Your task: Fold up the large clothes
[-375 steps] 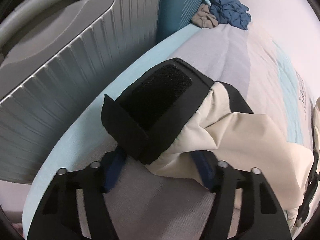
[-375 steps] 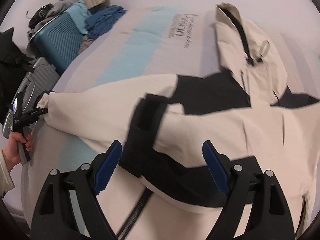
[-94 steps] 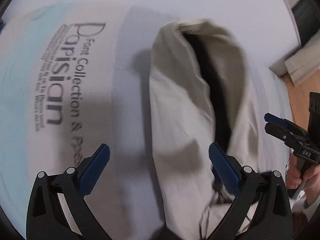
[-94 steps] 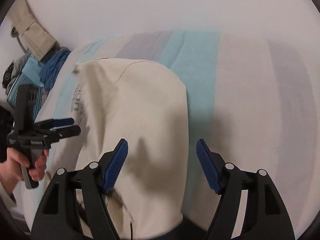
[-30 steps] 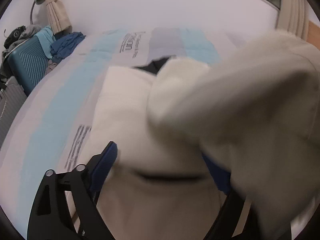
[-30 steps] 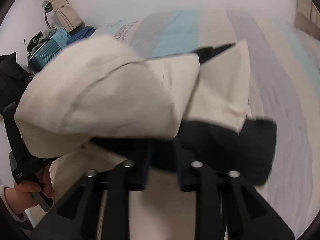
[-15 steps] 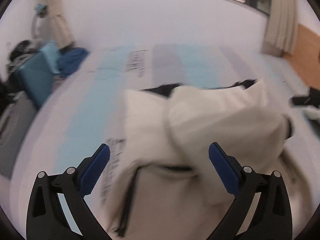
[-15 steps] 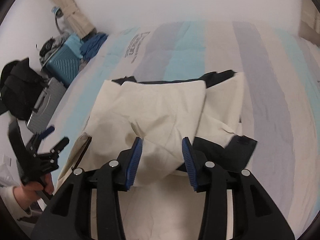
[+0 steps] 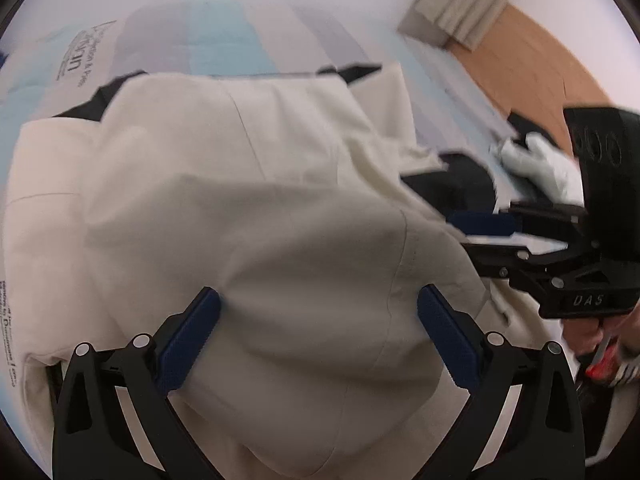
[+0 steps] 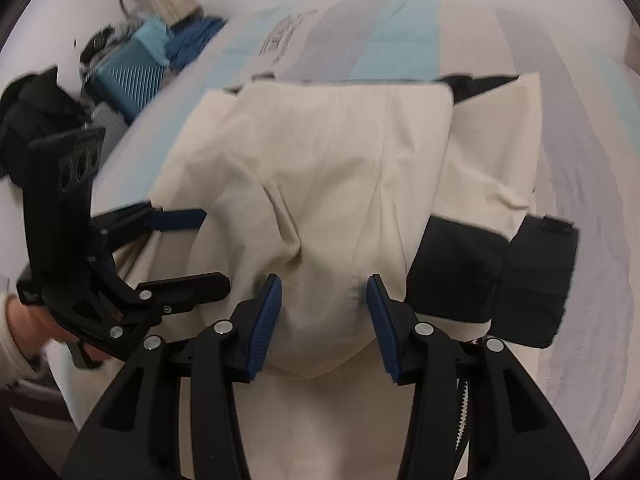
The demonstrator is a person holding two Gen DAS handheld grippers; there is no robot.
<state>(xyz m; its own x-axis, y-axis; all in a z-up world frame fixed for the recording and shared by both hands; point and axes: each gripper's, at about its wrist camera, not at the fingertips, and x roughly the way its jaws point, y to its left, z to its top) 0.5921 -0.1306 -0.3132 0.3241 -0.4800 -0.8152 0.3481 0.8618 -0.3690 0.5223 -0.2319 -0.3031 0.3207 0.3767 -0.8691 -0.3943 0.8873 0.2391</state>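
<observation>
Cream jacket half-folded on the bed, both tongs gaping over its near end.

The jacket (image 10: 336, 168) lies lengthwise away from the tongs on the striped bed (image 10: 560, 128); its rounded hood bulges just ahead of the right tongs (image 10: 323, 322), moderately open and empty. The left tongs (image 9: 318, 340), wide and empty, flank it. Fabric is matte, creased; black cuff (image 10: 536, 280) lies right.

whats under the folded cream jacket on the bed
The cream jacket lies on the striped bedsheet, which shows around it. Black parts of the jacket, including a cuff, stick out beneath the top fold. Anything else under it is covered.
</observation>
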